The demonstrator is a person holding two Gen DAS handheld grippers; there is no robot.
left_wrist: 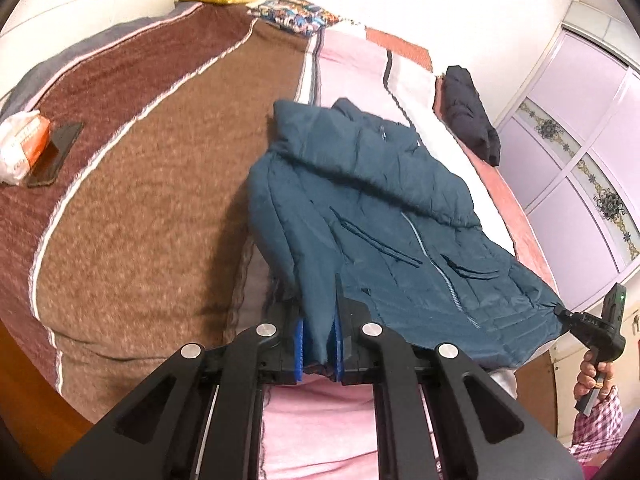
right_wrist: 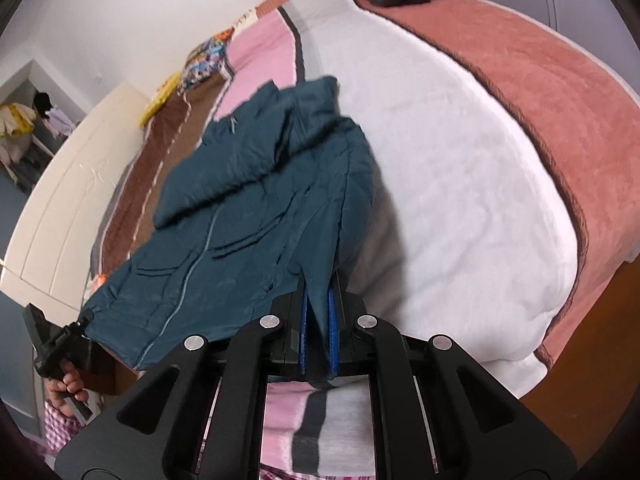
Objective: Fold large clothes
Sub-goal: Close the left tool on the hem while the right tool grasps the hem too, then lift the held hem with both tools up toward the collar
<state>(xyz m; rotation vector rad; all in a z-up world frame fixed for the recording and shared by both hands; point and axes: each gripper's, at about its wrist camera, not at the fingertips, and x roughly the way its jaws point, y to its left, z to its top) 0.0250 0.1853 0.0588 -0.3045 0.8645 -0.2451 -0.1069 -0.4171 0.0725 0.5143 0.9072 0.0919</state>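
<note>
A teal padded jacket (left_wrist: 384, 216) with a hood and front zipper hangs stretched over the bed, front side up; it also shows in the right wrist view (right_wrist: 248, 216). My left gripper (left_wrist: 319, 344) is shut on one bottom corner of its hem, between blue pads (left_wrist: 299, 344). My right gripper (right_wrist: 318, 340) is shut on the other hem corner. The right gripper also shows at the far right of the left wrist view (left_wrist: 560, 312), and the left gripper at the lower left of the right wrist view (right_wrist: 82, 322). The sleeves are hidden.
The bed carries a brown blanket (left_wrist: 152, 184), a pink and white blanket (right_wrist: 440, 160) and a salmon cover (right_wrist: 560, 92). A dark garment (left_wrist: 472, 120) lies at the far side. A phone (left_wrist: 56, 152) and a white packet (left_wrist: 20, 144) lie on the brown blanket. A wardrobe (left_wrist: 580, 140) stands at right.
</note>
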